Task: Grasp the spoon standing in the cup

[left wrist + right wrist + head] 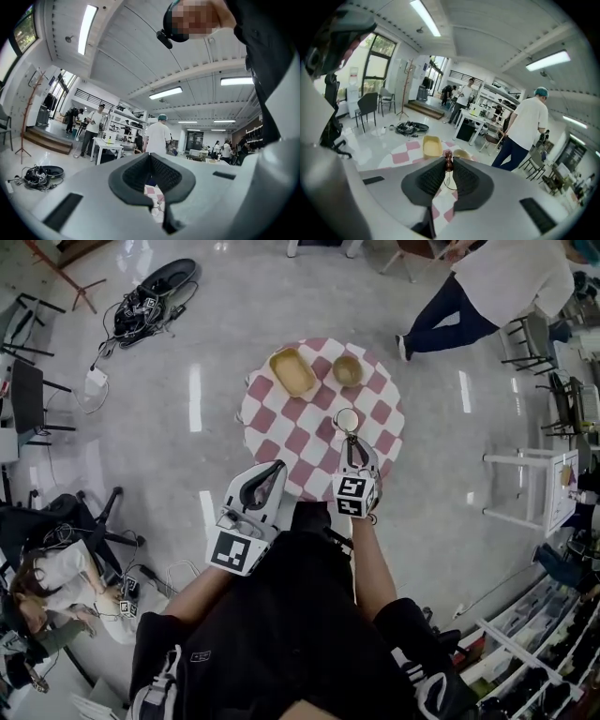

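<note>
On the round table with the pink-and-white checked cloth (281,418) a small white cup (347,418) stands near the middle. My right gripper (353,444) hangs just on the near side of it, shut on the dark red-brown spoon (448,161). The spoon's knobbed end pokes up between the black pads (433,178) of the right gripper (448,165). The cup itself is hidden in that view. My left gripper (278,468) is at the table's near edge, to the left, with its jaws shut on nothing; in its own view the left gripper's (150,154) curved pads meet at the tips.
A yellow rectangular dish (292,371) and a round tan bowl (347,369) sit at the table's far side. A person in a white top (487,287) stands beyond the table at the right. Cables (150,301) lie on the floor at the far left, and a white rack (534,488) stands at the right.
</note>
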Demonstrator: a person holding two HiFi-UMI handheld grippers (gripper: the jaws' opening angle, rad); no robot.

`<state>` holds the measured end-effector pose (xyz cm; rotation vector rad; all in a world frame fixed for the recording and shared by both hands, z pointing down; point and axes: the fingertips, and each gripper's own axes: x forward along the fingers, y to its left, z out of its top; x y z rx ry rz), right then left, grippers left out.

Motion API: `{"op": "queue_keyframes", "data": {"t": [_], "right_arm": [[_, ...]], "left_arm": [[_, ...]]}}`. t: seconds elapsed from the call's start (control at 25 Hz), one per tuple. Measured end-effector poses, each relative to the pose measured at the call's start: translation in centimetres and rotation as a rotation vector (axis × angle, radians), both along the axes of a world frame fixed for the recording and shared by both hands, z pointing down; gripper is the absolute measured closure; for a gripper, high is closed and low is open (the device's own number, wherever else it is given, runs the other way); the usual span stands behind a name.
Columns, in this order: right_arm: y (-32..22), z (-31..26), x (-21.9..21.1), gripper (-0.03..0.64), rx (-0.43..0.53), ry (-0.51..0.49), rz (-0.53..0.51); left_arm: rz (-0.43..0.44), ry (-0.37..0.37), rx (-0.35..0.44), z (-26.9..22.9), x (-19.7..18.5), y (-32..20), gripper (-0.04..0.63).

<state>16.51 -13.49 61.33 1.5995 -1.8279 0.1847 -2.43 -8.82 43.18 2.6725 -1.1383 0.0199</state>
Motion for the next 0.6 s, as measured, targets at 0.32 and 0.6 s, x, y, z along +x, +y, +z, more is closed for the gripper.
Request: {"op": "queue_keyframes", "data": {"t": [0.32, 0.6], "right_arm": [[5.5, -6.0, -2.9, 0.552, 0.071, -0.253, 0.093], [8.7, -9.2, -4.7, 0.552, 0.111, -0.364, 0.035]], "left_arm": [[0.034, -0.001, 0.019, 0.3, -2.2, 2.7, 0.582], [-0.01, 0.0, 0.018, 0.4, -1.1, 5.0, 0.583]]}}
